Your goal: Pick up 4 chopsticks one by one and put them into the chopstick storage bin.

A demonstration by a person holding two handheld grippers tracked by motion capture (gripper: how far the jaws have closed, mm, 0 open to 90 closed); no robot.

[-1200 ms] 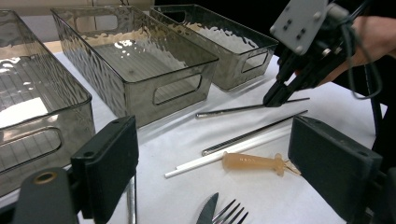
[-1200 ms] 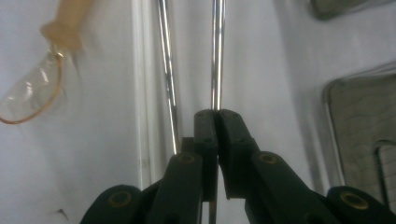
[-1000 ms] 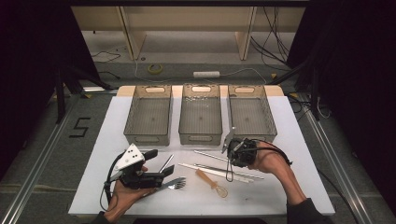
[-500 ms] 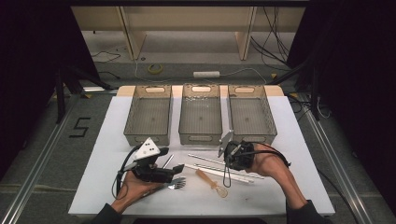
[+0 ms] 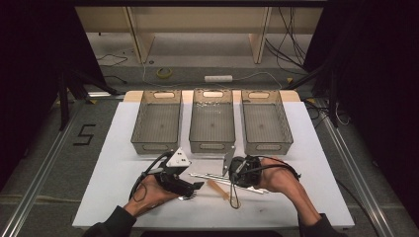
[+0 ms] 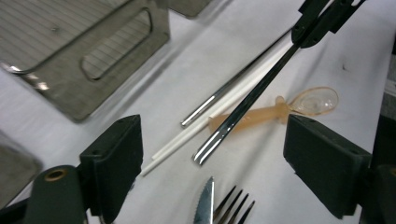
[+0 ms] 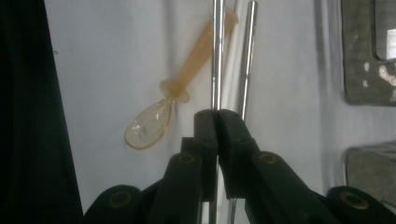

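Fingers of the left gripper [image 6: 212, 163] nearer the metal chopstick [image 6: 243, 105] than before.

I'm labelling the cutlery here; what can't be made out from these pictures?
- Knife and fork: left gripper view, handles cut off by the bottom edge.
- Metal chopstick: right gripper view, near end hidden behind the right gripper.
- Amber spoon: high view, bowl blurred and partly hidden by a cable.

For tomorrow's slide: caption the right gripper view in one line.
Right gripper shut on a metal chopstick, above an amber spoon.
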